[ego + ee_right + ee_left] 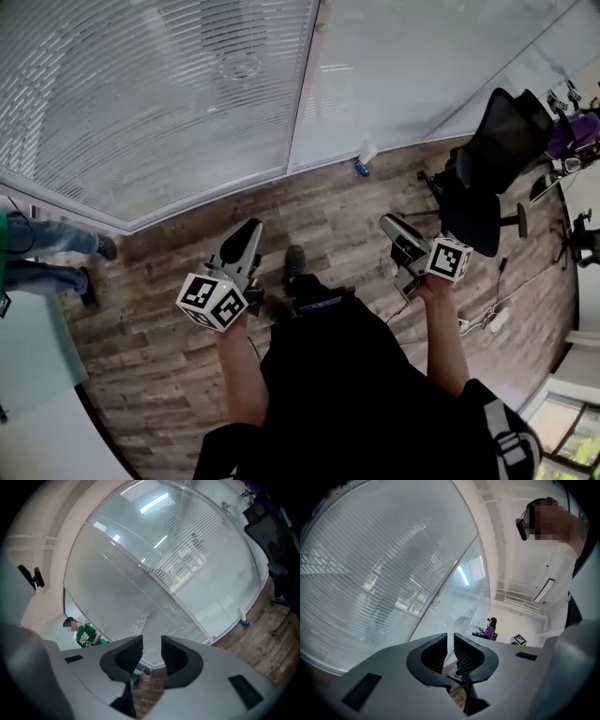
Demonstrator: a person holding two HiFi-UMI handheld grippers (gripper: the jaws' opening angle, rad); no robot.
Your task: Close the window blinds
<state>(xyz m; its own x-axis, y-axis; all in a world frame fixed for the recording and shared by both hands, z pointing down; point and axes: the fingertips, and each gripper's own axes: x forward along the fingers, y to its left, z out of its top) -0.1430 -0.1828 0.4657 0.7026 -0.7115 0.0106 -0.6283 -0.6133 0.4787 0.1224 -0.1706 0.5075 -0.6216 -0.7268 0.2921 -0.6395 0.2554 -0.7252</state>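
Slatted window blinds (159,94) cover the glass wall ahead, and light comes through between the slats of the left panel. They also fill the left gripper view as blinds (370,583) and the right gripper view as blinds (154,559). I hold my left gripper (248,230) and right gripper (389,223) low over the wood floor, well short of the blinds. The left gripper (450,644) has its jaws almost together with nothing between them. The right gripper (152,651) shows a slightly wider slit, also empty. I see no cord or wand.
A black office chair (492,169) stands close on my right. A spray bottle (366,155) sits at the foot of the glass. A person in a green top (86,634) stands at the left, legs (56,253) near the wall corner. A white cable (492,319) lies on the floor.
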